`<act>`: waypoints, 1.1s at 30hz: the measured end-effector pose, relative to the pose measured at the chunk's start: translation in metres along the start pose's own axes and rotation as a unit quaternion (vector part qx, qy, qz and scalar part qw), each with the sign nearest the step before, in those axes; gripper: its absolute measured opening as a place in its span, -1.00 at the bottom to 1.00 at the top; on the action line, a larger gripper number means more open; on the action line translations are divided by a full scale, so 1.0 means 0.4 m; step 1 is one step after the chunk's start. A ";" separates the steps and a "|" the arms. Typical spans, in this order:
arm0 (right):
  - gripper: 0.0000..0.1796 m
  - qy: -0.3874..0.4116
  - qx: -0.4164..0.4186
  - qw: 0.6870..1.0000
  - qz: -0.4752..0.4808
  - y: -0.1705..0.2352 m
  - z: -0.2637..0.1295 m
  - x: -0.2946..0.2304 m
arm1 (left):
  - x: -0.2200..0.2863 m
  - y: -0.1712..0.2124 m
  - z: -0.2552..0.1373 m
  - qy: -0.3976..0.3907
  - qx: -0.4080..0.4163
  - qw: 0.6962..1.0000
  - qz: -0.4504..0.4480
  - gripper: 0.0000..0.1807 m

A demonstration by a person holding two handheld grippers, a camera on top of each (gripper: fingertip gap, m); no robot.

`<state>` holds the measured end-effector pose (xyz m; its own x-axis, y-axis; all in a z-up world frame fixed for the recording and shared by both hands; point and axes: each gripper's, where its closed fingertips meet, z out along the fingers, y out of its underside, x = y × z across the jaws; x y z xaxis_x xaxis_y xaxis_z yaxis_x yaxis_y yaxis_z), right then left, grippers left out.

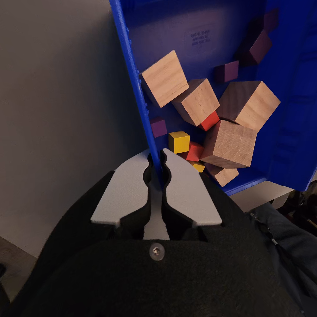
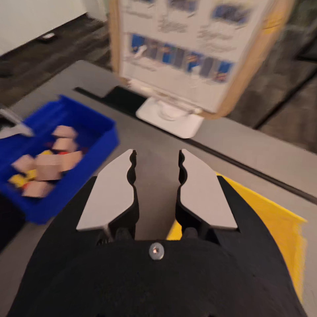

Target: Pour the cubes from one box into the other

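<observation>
My left gripper point(image 1: 155, 154) is shut on the side wall of a blue box point(image 1: 202, 34), one finger inside and one outside. The box holds several plain wooden cubes point(image 1: 229, 144) and small yellow point(image 1: 178, 141), red point(image 1: 193, 151) and purple point(image 1: 158, 127) cubes. In the right wrist view the blue box point(image 2: 96, 120) stands at the left on the grey table, cubes point(image 2: 49, 164) piled inside, the left gripper's finger point(image 2: 15, 127) at its far-left wall. My right gripper point(image 2: 157, 151) is open and empty above the table. A yellow box point(image 2: 267, 219) lies under its right finger.
A framed instruction sheet point(image 2: 181, 42) on a white stand point(image 2: 169, 118) rises at the far side of the grey table point(image 2: 154, 137). A black strip point(image 2: 240, 164) runs along the table's far edge. Dark fabric point(image 1: 283, 240) shows at lower right in the left wrist view.
</observation>
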<state>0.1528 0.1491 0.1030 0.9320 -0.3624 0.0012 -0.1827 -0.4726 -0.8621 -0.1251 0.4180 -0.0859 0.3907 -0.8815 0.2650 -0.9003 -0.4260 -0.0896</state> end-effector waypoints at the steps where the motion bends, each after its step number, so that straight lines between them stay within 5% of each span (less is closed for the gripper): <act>1: -0.43 -0.031 -0.022 0.999 0.011 0.011 0.043 -0.075 | -0.003 0.000 -0.001 0.002 0.005 1.000 -0.001 -0.92; 10: -0.25 -0.133 -0.287 0.943 0.107 0.245 0.343 -0.468 | -0.032 0.017 -0.011 0.001 0.028 0.999 -0.019 -0.92; 15: -0.28 -0.058 -0.360 0.927 0.083 0.324 0.399 -0.476 | -0.034 0.018 -0.012 0.009 0.037 0.999 -0.036 -0.92; 18: -0.64 -0.084 -0.397 0.904 0.132 0.357 0.406 -0.532 | -0.035 0.018 -0.012 -0.001 0.031 0.999 -0.034 -0.92; 22: -0.81 -0.041 -0.413 0.904 0.104 0.360 0.408 -0.512 | -0.035 0.018 -0.012 0.002 0.031 0.998 -0.048 -0.92; 33: -0.89 -0.025 -0.433 0.889 0.148 0.383 0.421 -0.508 | -0.037 0.020 -0.010 -0.019 0.017 0.998 -0.058 -0.93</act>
<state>-0.0117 0.2854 -0.1145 0.8117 -0.5480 -0.2020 -0.5746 -0.8114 -0.1074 -0.1387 0.4286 -0.0868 0.4993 -0.8328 0.2392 -0.8419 -0.5315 -0.0933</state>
